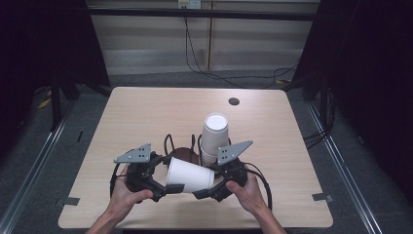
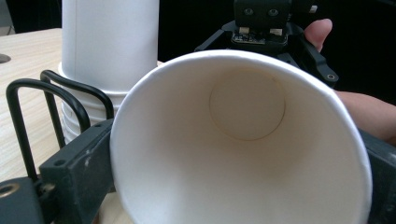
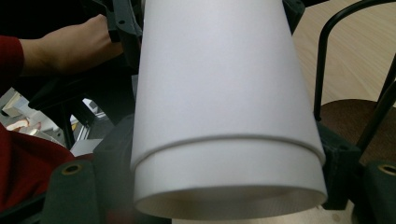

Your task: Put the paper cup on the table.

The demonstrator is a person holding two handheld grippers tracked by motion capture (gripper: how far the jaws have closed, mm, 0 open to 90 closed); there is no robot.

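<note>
We see a pale wooden table (image 1: 146, 112) with rounded corners and a small dark hole (image 1: 234, 101) near its far edge, set on grey flooring between black curtains. Above its near middle, a white paper cup (image 1: 190, 175) lies sideways between both tools: the left gripper (image 1: 168, 189) clasps its rim end, the right gripper (image 1: 203, 193) clamps its base end. Behind it, stacked cups (image 1: 215, 136) stand in a black wire holder (image 1: 182, 151).

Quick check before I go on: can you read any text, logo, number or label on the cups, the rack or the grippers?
No readable text anywhere.
The held paper cup is plain white, inside and out.
The cup stack is blank white too.
The black wire rack carries no label.
The grey plates show only holes.
</note>
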